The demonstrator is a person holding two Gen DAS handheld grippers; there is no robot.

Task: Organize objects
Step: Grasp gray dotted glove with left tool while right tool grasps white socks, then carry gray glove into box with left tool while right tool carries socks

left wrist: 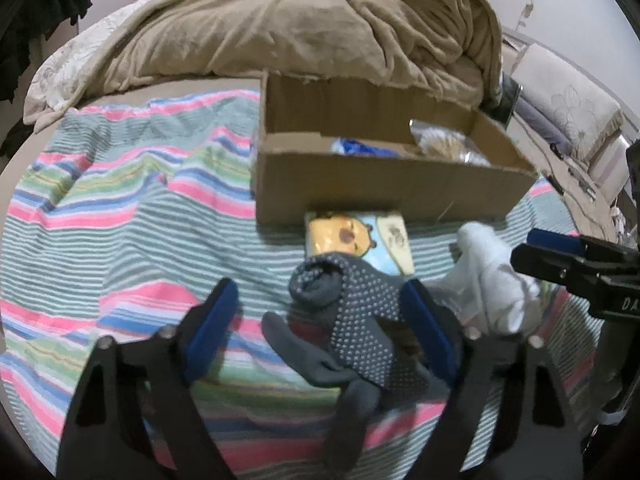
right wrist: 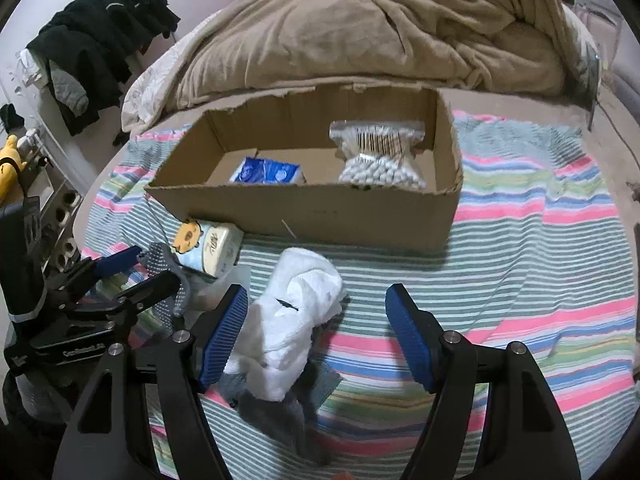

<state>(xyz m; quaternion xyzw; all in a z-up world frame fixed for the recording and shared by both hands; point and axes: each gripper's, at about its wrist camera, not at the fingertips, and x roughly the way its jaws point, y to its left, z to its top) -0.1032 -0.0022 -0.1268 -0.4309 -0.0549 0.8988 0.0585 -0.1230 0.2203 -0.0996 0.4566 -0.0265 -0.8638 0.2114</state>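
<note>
A grey dotted sock (left wrist: 356, 320) lies on the striped towel (left wrist: 120, 208), between the wide-open jaws of my left gripper (left wrist: 320, 312), nearer the right finger. A white sock (right wrist: 296, 320) lies bunched between the open jaws of my right gripper (right wrist: 316, 320), close to its left finger; it also shows in the left wrist view (left wrist: 488, 280). A tissue pack with a yellow cartoon (left wrist: 360, 240) lies in front of the cardboard box (right wrist: 320, 212). The box holds a blue packet (right wrist: 266, 170) and a bag of cotton swabs (right wrist: 380, 156).
A rumpled tan blanket (right wrist: 380, 24) lies behind the box. Dark clothes (right wrist: 96, 48) hang at the far left. A pillow (left wrist: 568, 100) sits at the far right of the left wrist view.
</note>
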